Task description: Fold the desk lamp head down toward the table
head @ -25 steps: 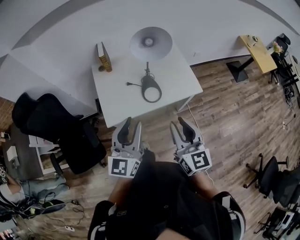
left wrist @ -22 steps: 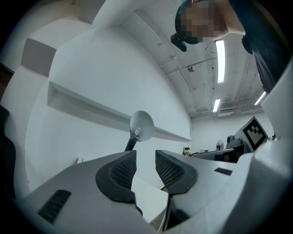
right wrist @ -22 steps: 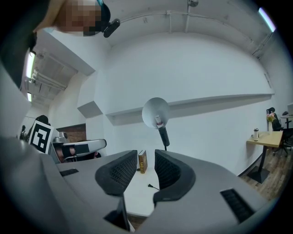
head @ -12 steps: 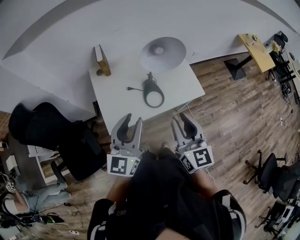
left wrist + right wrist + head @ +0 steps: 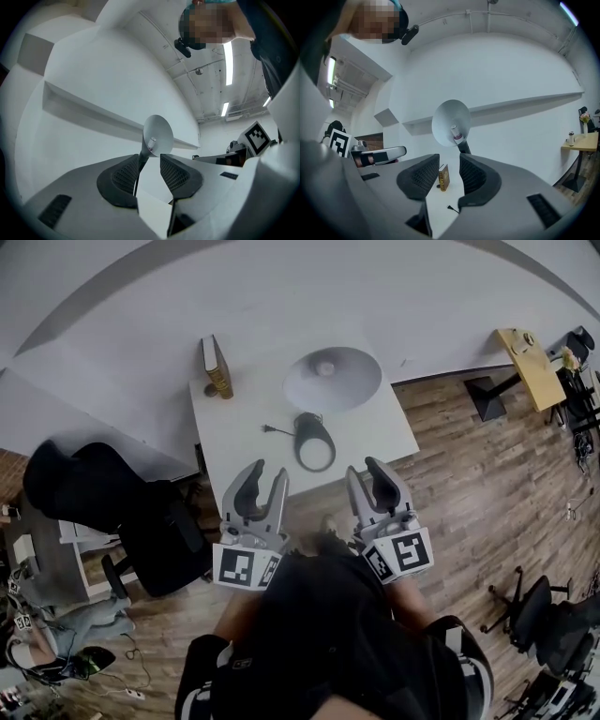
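Head view shows us standing just in front of the white bench [image 5: 239, 451]. The left gripper [image 5: 269, 472] and the right gripper [image 5: 365, 470] are held out side by side near its front edge. Neither one touches anything.

The desk lamp stands on the bench. Its round black base [image 5: 314, 442] sits in the middle. The lamp head [image 5: 333, 379], a wide white cone, is up high behind the base, near the back of the bench, and it faces us. A book [image 5: 217, 367] stands at the back left corner, well apart from the lamp. The lamp's plug [image 5: 267, 428] lies loose beside the base.

In the left gripper view, the left fingers [image 5: 123, 176] stand a little apart with nothing between them. In the right gripper view, the right fingers [image 5: 419, 176] are a little apart too. They have just been opening and hold nothing.

We think this is the reaching step, and the folding has not begun. Next we need to bring one gripper up to the lamp head or its neck and get a hold. The other could steady the base. Then we tip the head gently down, so the lamp does not slide or fall.
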`<state>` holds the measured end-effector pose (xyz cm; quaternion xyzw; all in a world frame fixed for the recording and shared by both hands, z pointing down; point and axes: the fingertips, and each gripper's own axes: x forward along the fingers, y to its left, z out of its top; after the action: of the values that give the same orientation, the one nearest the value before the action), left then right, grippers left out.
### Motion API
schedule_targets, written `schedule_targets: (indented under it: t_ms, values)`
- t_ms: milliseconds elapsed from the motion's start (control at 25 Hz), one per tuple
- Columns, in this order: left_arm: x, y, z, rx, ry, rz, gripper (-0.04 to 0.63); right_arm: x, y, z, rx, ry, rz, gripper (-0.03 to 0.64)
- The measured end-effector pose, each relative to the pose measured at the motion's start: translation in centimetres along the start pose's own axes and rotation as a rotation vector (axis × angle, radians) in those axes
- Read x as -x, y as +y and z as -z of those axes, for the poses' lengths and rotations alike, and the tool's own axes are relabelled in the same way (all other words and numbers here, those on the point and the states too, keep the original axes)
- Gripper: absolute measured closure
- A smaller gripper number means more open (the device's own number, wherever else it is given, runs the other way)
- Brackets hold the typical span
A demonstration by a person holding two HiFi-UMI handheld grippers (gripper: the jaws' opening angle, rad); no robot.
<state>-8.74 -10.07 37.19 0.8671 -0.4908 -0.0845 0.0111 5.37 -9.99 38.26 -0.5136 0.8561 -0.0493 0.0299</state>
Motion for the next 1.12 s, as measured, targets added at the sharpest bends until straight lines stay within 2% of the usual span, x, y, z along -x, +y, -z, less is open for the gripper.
schedule_targets:
  t_ms: [400, 640, 840, 1120]
  values:
    - [-4.7, 0.7, -1.4, 0.002, -0.035, -0.015, 0.446, -4.0, -2.9, -2.8, -0.015, -0.05, -0.054, 0.459]
    - [-7.0, 1.2, -2.0, -0.017, -0.042, -0.007, 0.436, -5.8, -4.5, -3.7, -0.025, -0.068, -0.055, 0.439]
    - [-8.5, 1.6, -2.3, -0.01, -0.041, 0.007, 0.423, -7.2, -4.7, -4.3, -0.037, -0.075, -0.073, 0.41]
    - [-10.5, 2.0, -2.7, -0.003, -0.051, 0.025, 0.423, -9.0, -5.1, -5.1, -0.04, -0.091, -0.087, 0.402]
